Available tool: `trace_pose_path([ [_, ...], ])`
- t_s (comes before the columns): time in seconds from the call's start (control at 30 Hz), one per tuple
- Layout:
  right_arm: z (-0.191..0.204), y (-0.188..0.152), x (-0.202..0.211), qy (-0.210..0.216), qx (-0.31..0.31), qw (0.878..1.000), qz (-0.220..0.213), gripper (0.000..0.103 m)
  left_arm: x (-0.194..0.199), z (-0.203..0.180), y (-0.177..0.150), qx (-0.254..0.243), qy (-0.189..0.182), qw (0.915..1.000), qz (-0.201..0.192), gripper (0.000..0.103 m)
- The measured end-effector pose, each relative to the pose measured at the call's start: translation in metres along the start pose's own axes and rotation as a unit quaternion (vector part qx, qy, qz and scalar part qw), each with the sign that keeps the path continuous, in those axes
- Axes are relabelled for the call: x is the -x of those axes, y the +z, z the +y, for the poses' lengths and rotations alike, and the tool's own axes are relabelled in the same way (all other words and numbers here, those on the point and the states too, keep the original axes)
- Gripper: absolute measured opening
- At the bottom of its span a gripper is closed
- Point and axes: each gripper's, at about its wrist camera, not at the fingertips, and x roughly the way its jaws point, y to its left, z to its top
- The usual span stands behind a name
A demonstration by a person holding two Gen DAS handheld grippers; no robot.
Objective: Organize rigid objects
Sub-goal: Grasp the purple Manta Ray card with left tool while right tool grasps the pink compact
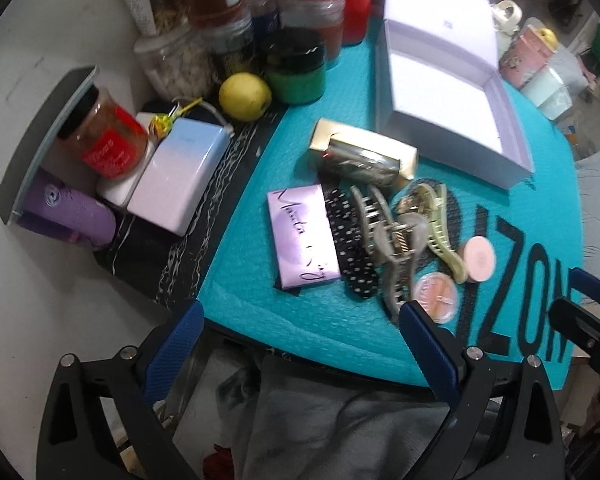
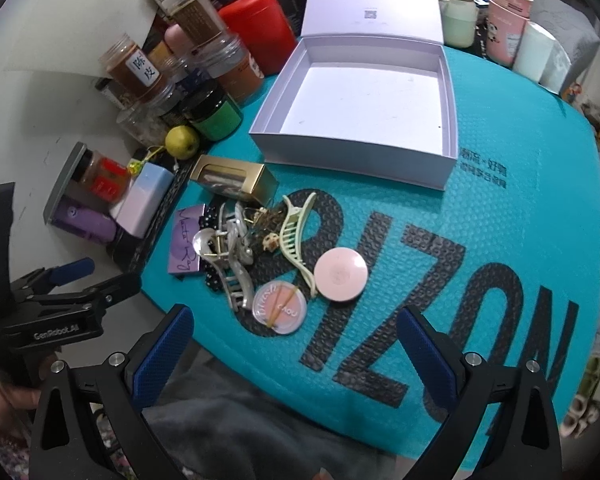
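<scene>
A heap of small items lies on the teal mat (image 2: 512, 128): a gold box (image 2: 236, 178), a purple palette (image 2: 186, 244), a pearly claw clip (image 2: 232, 256), a green claw clip (image 2: 296, 232), a pink compact (image 2: 340, 274) and a blush compact (image 2: 279, 308). Behind them an empty white box (image 2: 364, 96) stands with its lid raised. My right gripper (image 2: 294, 316) is open at the mat's near edge, just short of the blush compact. My left gripper (image 1: 300, 316) is open too, in front of the purple palette (image 1: 300, 236) and a polka-dot clip (image 1: 350, 248).
Spice jars (image 2: 204, 52), a red canister (image 2: 260, 28) and a green-lidded jar (image 2: 216, 114) crowd the back left by the wall. A yellow fruit (image 2: 182, 142) and a pale power bank (image 1: 180, 176) sit left of the mat. Cups (image 2: 504, 20) stand at the back right.
</scene>
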Motion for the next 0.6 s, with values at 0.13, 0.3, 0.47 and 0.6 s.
trace_pose_path([
  [0.13, 0.003, 0.000, -0.012, -0.017, 0.024, 1.000, -0.008, 0.103, -0.019, 0.005, 0.002, 0.001, 0.000, 1.0000, 0.006, 0.095],
  [0.3, 0.004, 0.001, -0.030, -0.021, 0.040, 0.999, -0.007, 0.103, -0.043, 0.011, 0.008, 0.005, 0.006, 1.0000, 0.004, 0.093],
  [0.47, 0.000, 0.002, -0.042, -0.019, 0.042, 0.999, -0.012, 0.103, -0.070, 0.011, 0.011, 0.009, 0.005, 0.9997, 0.023, 0.091],
  [0.6, -0.007, 0.003, -0.051, -0.025, 0.043, 0.999, -0.006, 0.103, -0.086, 0.007, 0.012, 0.001, 0.021, 0.9993, 0.031, 0.090],
])
